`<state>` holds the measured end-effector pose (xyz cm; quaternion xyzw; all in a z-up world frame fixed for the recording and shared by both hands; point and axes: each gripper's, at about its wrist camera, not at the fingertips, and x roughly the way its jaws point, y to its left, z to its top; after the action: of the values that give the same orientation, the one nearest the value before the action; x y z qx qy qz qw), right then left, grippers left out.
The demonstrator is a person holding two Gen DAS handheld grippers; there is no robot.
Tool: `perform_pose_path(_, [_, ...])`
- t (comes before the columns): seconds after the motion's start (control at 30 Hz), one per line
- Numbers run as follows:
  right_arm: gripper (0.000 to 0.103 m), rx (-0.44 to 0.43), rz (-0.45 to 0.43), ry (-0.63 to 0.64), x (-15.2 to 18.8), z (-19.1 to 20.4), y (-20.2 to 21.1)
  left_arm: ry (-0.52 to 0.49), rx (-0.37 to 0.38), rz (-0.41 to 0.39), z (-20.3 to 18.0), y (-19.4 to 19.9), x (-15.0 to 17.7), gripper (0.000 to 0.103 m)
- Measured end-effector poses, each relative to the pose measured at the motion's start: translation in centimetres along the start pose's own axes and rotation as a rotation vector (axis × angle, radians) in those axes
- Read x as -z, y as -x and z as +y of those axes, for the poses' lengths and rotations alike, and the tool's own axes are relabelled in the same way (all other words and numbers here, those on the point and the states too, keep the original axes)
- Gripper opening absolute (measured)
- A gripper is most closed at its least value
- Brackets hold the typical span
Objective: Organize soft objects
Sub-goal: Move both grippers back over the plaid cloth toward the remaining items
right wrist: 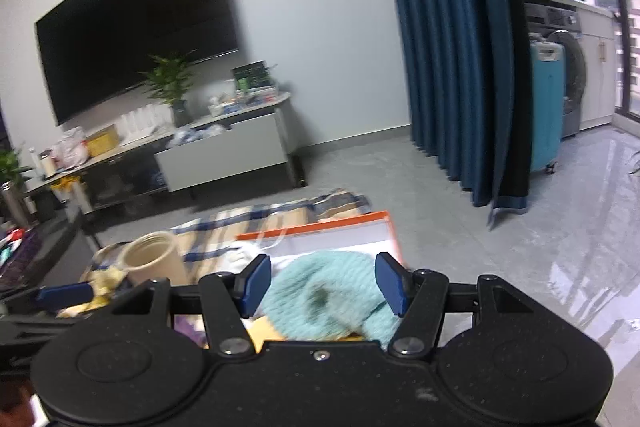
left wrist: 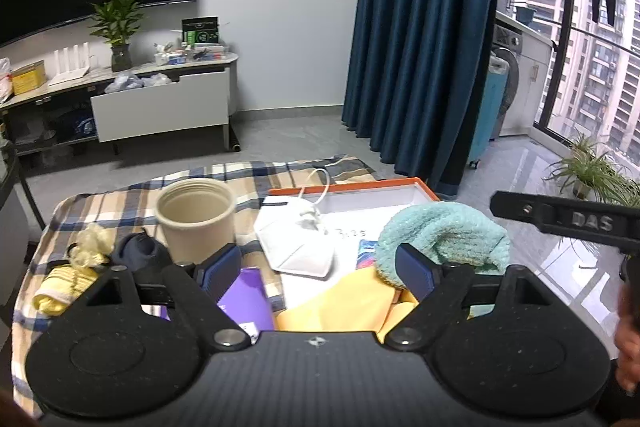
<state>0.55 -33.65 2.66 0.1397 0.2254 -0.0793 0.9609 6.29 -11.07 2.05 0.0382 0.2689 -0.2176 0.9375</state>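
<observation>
Step in hand: both grippers are hovering over the orange-rimmed box, so this is looking like the moment just after a drop-off or just before the next pick; which one, the pictures are not settling.
Left gripper: its jaws are standing wide apart and gripping nothing, with a white face mask, a yellow cloth and a purple item lying beyond and below the gap.
Right gripper: its jaws are standing open too; the teal knitted piece is lying in the gap between the blue pads, and they are not seeming to press on it.
Where the soft things are lying: the teal knit is resting at the near right of the box, over the yellow cloth; the mask is sitting left of it, partly over the box's left rim.
Loose on the checked cloth: a yellow sock, a pale yellow scrunchie and a dark sock are waiting near left, beside the beige cup.
Next move: probably the left gripper is needing to swing left to one of those loose pieces and pinch it at a bunched fold.
Writing: handwriting on the box floor is reading roughly "3.25"; raised letters "DAS" are showing on the right gripper's black finger at the right edge of the left view.
</observation>
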Motion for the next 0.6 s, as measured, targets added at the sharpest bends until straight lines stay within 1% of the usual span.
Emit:
perform_pose_path(0.13, [0.071, -0.045, 0.029, 0.063, 1.2, 2.3, 0.8, 0.013, -0.024, -0.002, 0.9, 0.7, 0.4, 0.087])
perform_pose_path(0.23, [0.07, -0.078, 0.052, 0.063, 2.0, 3.7, 0.8, 0.02, -0.051, 0.003, 1.8, 1.5, 1.0, 0.087])
perform_pose_path(0.37, [0.071, -0.129, 0.067, 0.075, 2.2, 6.1, 0.8, 0.044, -0.091, 0.005, 3.5, 2.7, 1.7, 0.088])
perform_pose_path(0.6, [0.071, -0.206, 0.081, 0.137, 2.5, 10.7, 0.6, 0.094, -0.172, -0.003, 6.7, 4.9, 2.6, 0.089])
